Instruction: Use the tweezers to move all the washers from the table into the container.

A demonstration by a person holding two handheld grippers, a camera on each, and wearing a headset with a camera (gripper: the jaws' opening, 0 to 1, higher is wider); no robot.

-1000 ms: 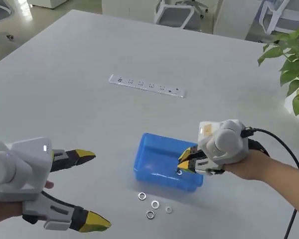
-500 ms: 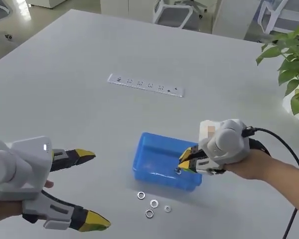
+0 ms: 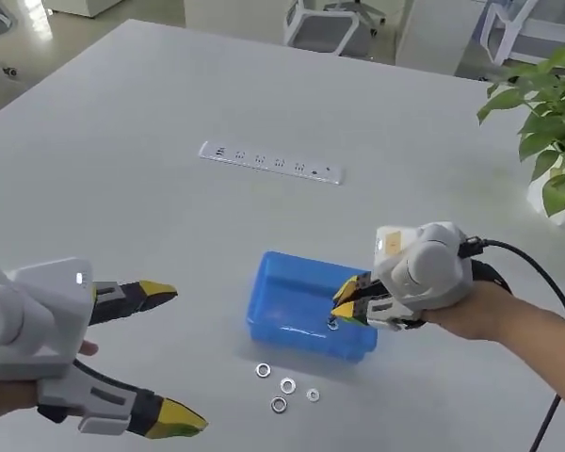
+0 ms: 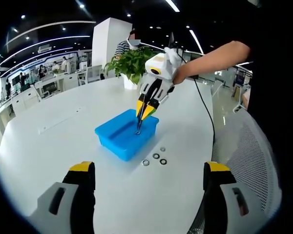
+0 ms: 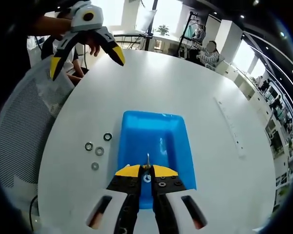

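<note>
Washers [image 3: 288, 385], four small silvery rings

white table [image 3: 122, 141], office chairs [image 3: 322, 24], potted plant [image 3: 546, 108]

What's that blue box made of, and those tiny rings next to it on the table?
The blue box looks like plastic: it is one even bright colour, smooth and a little glossy, with rounded edges. The tiny rings look like metal: they are silvery-grey and catch the light, though they are too small to be sure.
</note>
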